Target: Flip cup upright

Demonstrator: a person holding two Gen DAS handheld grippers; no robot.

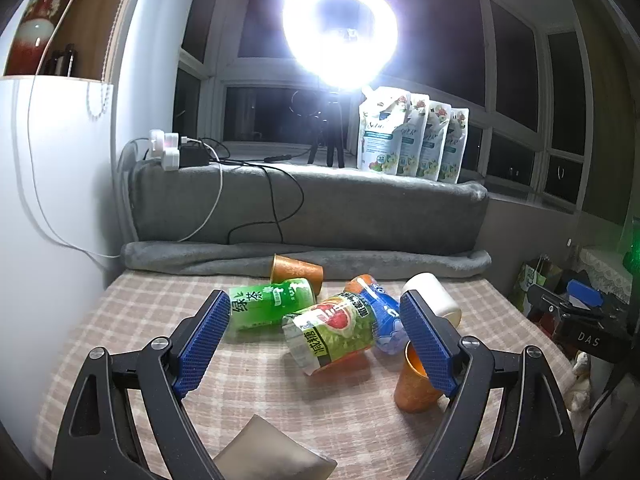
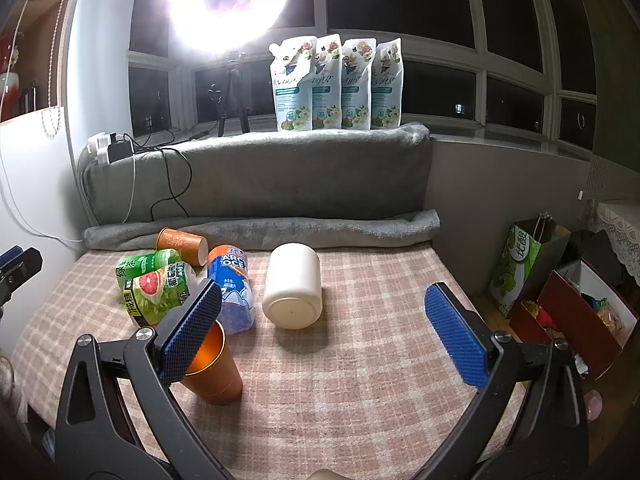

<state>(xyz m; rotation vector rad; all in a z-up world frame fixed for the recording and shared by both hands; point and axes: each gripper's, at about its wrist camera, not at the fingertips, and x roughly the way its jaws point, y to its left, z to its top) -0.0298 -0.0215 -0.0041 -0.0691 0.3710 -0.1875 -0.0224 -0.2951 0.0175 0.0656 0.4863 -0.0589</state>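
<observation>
Right wrist view first: the right hand-held gripper [image 2: 322, 320] is spread wide and holds nothing, its left blue pad overlapping the rim of an orange cup [image 2: 214, 368] that already stands mouth-up on the checked cloth of the bench [image 2: 360, 380]. Just ahead, between the pads, a cream cup [image 2: 293, 286] lies on its side with its flat base facing the camera and its mouth pointing away toward the grey blanket roll [image 2: 260, 232]. This looks like the cup to set upright. A second orange cup [image 2: 182, 243] also lies tipped over at the back, against the blanket.

Left wrist view: the left hand-held gripper [image 1: 316, 338] is likewise wide open and empty, hovering over a heap of bottles (green tea bottle [image 1: 270, 304], grapefruit bottle [image 1: 334, 330], blue bottle [image 1: 382, 320]).

The cream cup seems a light, stiff plastic with a smooth, rounded wall, so it may roll or slip. A hold across its middle, pads on opposite sides, would probably suit best before tilting it onto its base.
</observation>
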